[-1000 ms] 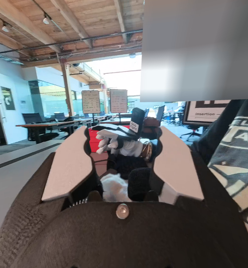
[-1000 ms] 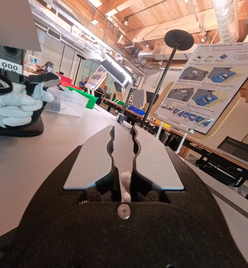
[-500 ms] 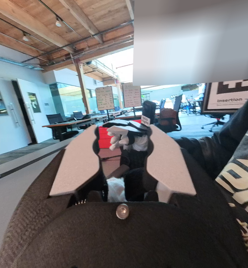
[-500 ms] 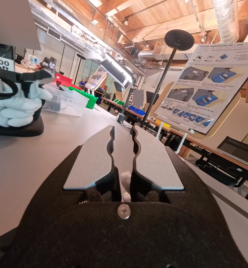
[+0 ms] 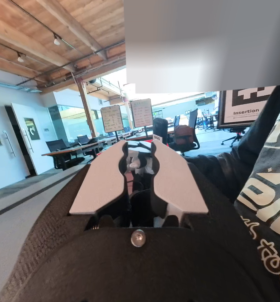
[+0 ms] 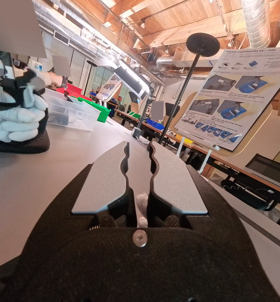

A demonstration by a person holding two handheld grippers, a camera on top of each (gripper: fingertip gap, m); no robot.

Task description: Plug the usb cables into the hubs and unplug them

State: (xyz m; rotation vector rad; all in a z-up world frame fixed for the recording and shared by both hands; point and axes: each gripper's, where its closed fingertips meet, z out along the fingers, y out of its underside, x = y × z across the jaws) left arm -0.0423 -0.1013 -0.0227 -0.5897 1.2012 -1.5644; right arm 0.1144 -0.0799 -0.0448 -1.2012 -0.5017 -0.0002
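No USB cable or hub shows clearly in either view. My left gripper (image 5: 139, 144) is held low over the grey table (image 5: 13, 228). Its fingers are drawn together to a narrow slit with nothing between them. Through the slit I see the white-gloved hand (image 5: 140, 165) that holds the other gripper. My right gripper (image 6: 139, 145) rests low over the table (image 6: 54, 163), also closed to a narrow slit and empty. The gloved hand (image 6: 13, 121) on the left gripper shows at the far left of the right wrist view.
A clear plastic bin (image 6: 80, 114) with something dark inside, a green bin (image 6: 103, 112) and a red bin (image 6: 70, 89) stand at the back left. An instruction board (image 6: 234, 101) and a black lamp pole (image 6: 176, 104) stand at the right. A person's dark printed shirt (image 5: 258, 179) fills the left wrist view's right side. One gripper's finger ends stand about 15 cm off the other's.
My left gripper has closed from wide open to a narrow slit and swung slightly, with the other hand now centred behind it. The right gripper has not moved.
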